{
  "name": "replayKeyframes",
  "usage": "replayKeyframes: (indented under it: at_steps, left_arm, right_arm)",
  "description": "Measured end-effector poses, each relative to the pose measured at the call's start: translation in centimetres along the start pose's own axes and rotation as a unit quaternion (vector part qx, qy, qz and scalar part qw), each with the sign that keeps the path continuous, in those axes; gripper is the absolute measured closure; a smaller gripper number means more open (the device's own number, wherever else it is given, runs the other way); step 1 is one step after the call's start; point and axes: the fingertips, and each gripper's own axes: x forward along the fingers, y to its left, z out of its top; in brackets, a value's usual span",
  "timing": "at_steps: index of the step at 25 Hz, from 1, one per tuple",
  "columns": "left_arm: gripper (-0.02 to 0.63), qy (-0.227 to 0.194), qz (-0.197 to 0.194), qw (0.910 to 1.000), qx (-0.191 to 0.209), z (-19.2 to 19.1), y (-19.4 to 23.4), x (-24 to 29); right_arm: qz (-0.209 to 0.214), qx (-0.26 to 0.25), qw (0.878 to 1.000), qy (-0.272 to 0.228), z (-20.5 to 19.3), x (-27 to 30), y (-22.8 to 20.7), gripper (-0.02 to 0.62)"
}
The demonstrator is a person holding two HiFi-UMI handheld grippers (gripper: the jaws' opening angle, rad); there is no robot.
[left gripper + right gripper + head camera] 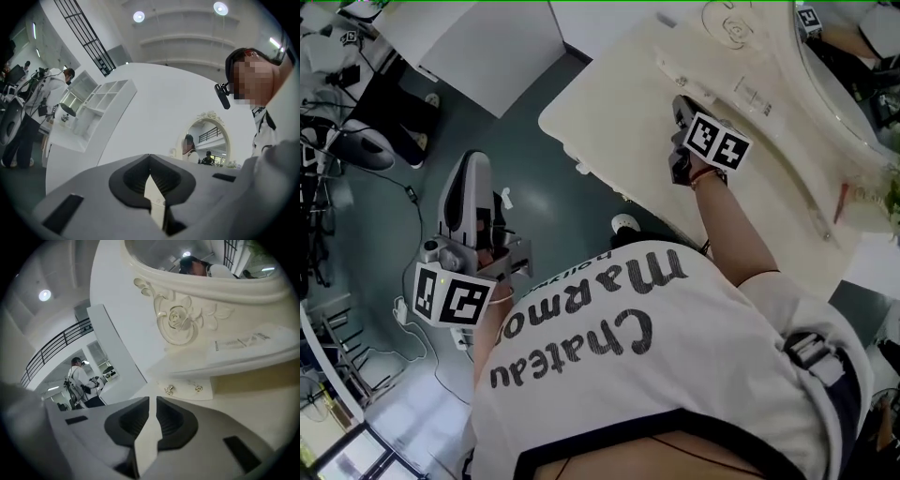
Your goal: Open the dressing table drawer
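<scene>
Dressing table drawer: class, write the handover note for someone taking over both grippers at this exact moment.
Left gripper: shut, empty, off to the side over the floor, clear of the dressing table.
Right gripper: shut, empty, above the dressing table, facing the small drawer with two knobs.
Done: nothing; the drawer looks closed and untouched.
To do: open the jaws, grip a knob, pull the drawer out.

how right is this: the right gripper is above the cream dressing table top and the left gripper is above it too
One part is wrong. The right gripper is above the cream dressing table top, but the left gripper is not: it hangs over the grey floor beside the table. The head view shows this.
</scene>
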Motion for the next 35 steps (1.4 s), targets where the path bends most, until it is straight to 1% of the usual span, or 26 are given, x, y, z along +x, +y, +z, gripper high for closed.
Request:
replayKeyframes:
  at_steps: [2, 3, 4, 8, 12, 16, 20, 24, 26, 27, 31, 35]
  left_arm:
    - [0.584, 0.001, 0.011, 0.9999, 0.000, -0.1, 0.5, 0.1]
    - [0.584, 0.001, 0.018, 0.9998, 0.002, -0.1, 0.8, 0.0]
    - [0.584, 0.002, 0.025, 0.9997, 0.003, 0.0, 1.1, -0.2]
    - [0.584, 0.000, 0.054, 0.9985, 0.006, 0.5, 2.1, -1.2]
    - [0.584, 0.000, 0.073, 0.9973, 0.009, 1.0, 2.6, -1.9]
    - [0.584, 0.001, 0.086, 0.9962, 0.010, 1.0, 3.1, -2.3]
    - [0.584, 0.001, 0.087, 0.9962, 0.007, 0.8, 2.8, -2.4]
    - [0.584, 0.003, 0.092, 0.9957, 0.007, 0.9, 3.0, -2.6]
    - [0.584, 0.001, 0.094, 0.9955, 0.010, 0.9, 2.9, -2.7]
    - [0.584, 0.000, 0.094, 0.9955, 0.011, 1.0, 2.9, -2.8]
    - [0.584, -0.003, 0.095, 0.9954, 0.013, 1.0, 3.2, -2.7]
    - [0.584, -0.014, 0.099, 0.9949, 0.016, 1.2, 3.1, -2.7]
  right_arm:
    - [-0.008, 0.038, 0.999, 0.001, -0.1, 1.0, -1.0, 0.539]
    - [-0.012, 0.061, 0.998, 0.000, -0.1, 1.5, -1.4, 0.492]
    - [-0.015, 0.085, 0.996, 0.000, -0.2, 1.9, -1.7, 0.423]
    - [-0.023, 0.175, 0.984, -0.010, -0.1, 3.2, -2.0, 0.419]
    - [-0.037, 0.226, 0.973, -0.031, 0.5, 3.8, -2.2, 0.419]
    - [-0.057, 0.235, 0.969, -0.051, 1.0, 4.2, -2.7, 0.426]
    - [-0.070, 0.238, 0.967, -0.061, 1.0, 4.5, -2.9, 0.434]
    - [-0.075, 0.272, 0.957, -0.066, 1.1, 5.2, -3.0, 0.448]
    - [-0.081, 0.288, 0.952, -0.065, 0.9, 5.5, -3.3, 0.482]
    - [-0.085, 0.291, 0.951, -0.064, 0.8, 5.5, -3.5, 0.482]
    - [-0.096, 0.287, 0.951, -0.065, 0.7, 6.0, -3.9, 0.483]
    - [-0.101, 0.292, 0.948, -0.070, 0.5, 5.9, -4.7, 0.485]
